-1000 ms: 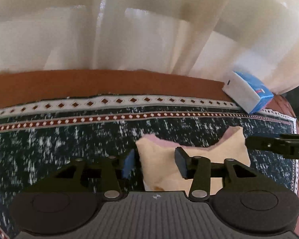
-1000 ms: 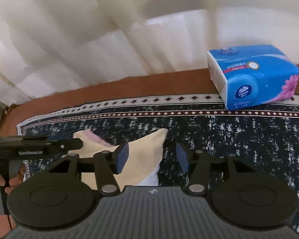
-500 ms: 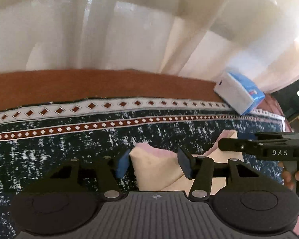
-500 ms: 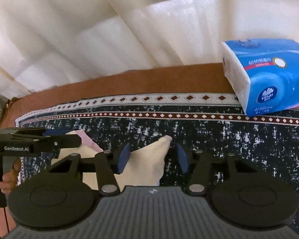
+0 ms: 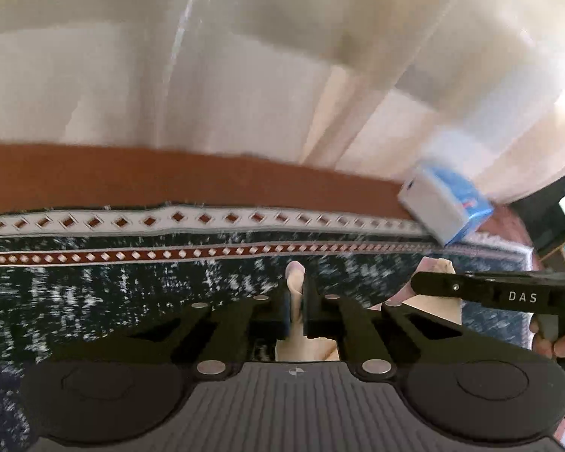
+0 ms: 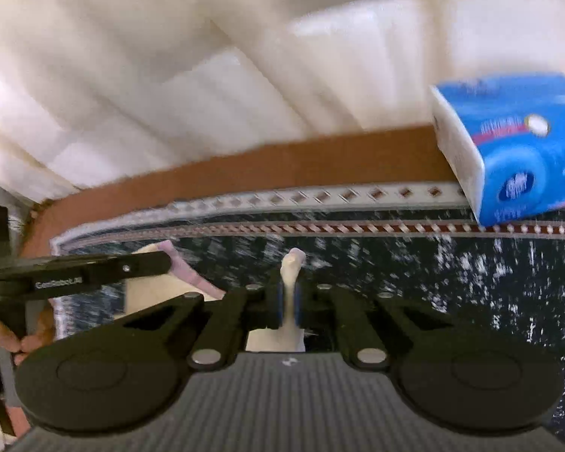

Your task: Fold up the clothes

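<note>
Left tool [image 5: 295,310], right tool [image 6: 289,303]: apart half a second ago, now each clamped on cloth [image 5: 429,307] corner; bench.

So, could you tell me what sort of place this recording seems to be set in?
Most likely a room in a home. A patterned dark cloth covers a brown table, sheer cream curtains hang right behind it, and a blue tissue pack sits by the far edge.
</note>
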`<state>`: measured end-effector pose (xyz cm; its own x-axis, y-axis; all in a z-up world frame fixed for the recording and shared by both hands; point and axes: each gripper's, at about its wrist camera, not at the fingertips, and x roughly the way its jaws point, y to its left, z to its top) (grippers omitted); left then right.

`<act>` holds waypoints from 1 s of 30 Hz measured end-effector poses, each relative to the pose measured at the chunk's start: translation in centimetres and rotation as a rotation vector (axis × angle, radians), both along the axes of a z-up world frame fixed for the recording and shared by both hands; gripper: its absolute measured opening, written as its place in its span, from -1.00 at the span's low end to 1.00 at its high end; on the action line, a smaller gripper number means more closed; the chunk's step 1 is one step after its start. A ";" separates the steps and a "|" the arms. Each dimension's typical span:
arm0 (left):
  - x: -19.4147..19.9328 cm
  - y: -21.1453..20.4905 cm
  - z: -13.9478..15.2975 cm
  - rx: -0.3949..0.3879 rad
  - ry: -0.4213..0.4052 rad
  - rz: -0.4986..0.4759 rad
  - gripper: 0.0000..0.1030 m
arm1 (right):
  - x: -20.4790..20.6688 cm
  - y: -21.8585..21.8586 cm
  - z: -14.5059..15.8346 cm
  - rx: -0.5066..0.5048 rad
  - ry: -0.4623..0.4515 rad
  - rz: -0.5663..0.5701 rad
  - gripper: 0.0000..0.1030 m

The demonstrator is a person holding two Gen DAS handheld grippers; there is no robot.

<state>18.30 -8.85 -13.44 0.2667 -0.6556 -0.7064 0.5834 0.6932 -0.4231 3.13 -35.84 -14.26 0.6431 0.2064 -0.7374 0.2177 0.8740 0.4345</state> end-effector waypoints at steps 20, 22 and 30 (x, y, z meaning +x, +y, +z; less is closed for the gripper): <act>-15.9 9.4 2.3 0.027 0.003 0.000 -0.99 | -15.5 8.1 3.8 0.010 -0.105 0.216 -0.86; -17.1 9.6 1.2 0.060 0.016 -0.008 -0.99 | -16.4 8.7 2.8 0.005 -0.091 0.210 -0.86; -20.0 9.1 -1.0 0.179 -0.017 -0.059 -0.66 | -18.3 9.7 0.5 -0.069 -0.034 0.247 -0.77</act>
<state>-1.75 0.27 -14.49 0.2444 -0.5351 -0.8087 0.6314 0.7208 -0.2861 -15.21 -26.11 -13.73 0.6044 0.3104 -0.7338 -0.0203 0.9267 0.3752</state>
